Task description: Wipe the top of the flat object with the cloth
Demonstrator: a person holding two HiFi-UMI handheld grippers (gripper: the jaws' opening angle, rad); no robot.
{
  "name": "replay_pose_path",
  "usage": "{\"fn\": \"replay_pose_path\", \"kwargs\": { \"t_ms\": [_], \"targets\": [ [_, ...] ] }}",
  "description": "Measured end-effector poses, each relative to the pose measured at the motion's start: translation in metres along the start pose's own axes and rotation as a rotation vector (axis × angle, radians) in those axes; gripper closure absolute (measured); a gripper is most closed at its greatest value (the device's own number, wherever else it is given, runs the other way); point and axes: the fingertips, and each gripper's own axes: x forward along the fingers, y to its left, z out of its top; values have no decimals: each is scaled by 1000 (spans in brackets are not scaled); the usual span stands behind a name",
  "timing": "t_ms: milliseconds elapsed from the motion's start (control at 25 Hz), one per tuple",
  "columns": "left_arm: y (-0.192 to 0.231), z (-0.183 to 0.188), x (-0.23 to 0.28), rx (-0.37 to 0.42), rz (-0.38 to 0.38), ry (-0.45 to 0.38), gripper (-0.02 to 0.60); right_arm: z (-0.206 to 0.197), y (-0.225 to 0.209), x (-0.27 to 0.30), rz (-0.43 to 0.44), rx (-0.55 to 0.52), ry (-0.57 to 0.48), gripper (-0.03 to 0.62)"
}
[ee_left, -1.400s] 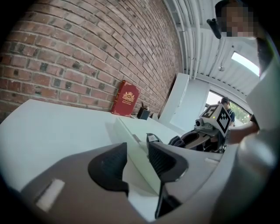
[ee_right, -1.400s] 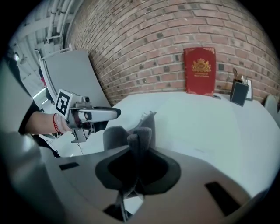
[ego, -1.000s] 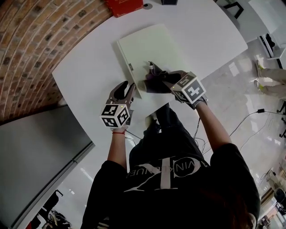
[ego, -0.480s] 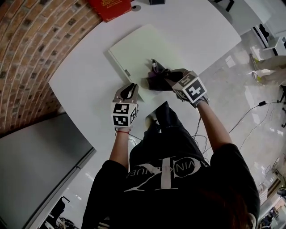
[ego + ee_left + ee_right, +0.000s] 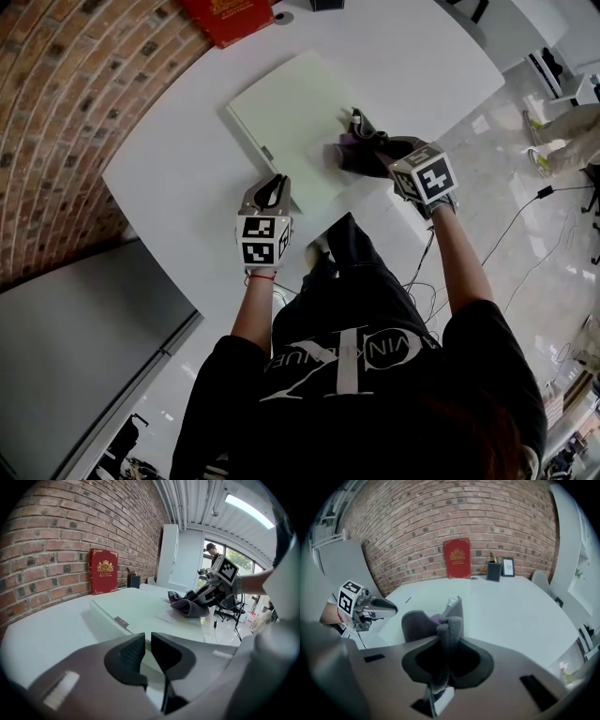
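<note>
The flat object [image 5: 291, 112], a pale green slab, lies on the white table [image 5: 178, 178], tilted to your line of sight, with one corner pointing back at you. The cloth [image 5: 358, 152] sits bunched on its top, over by the right-hand edge, dark grey with a touch of purple in the folds. Your right gripper [image 5: 377, 155] has that cloth: in the right gripper view the jaws are closed on a thick fold of it [image 5: 446, 630], and the rest of the cloth stands up ahead of them. Your left gripper [image 5: 272, 186] is at the near corner of the flat object, well apart from the right one. Its jaws have just been closing and now stand only a narrow slit apart [image 5: 147, 641], with the slab's pale edge caught between them. From there you see the cloth [image 5: 187, 606] further along the top. Beyond the slab, a red book [image 5: 230, 17] leans at the far edge of the table against the brick wall [image 5: 66, 103].
</note>
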Motion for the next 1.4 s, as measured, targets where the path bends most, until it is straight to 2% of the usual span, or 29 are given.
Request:
{"fn": "replay_pose_path", "kwargs": {
  "t_ms": [240,560,720,800,880,1000,1200,1400],
  "targets": [
    [2,2,1,-14,0,-8,532,-9,-24,-11,-71,27,-18,536],
    [5,4,3,-18,3,-14,534,-25,-42,-20,-139,120,-41,536],
    [7,4,2,-79,-6,-24,534,-29,-54,-28,-223,96,-26,536],
    [11,7,-2,-133,-18,-61,540,-25,-61,-36,-278,78,-41,536],
    [17,17,-10,-154,-23,-126,563,-12,-61,-45,-296,67,-93,536],
    [30,32,-24,-145,0,-200,569,8,-56,-56,-298,52,-176,536],
    [47,50,-43,-167,33,-272,569,42,-41,-72,-299,50,-313,536],
    [55,69,-63,-156,64,-344,571,64,-26,-83,-312,20,-396,536]
  ]
}}
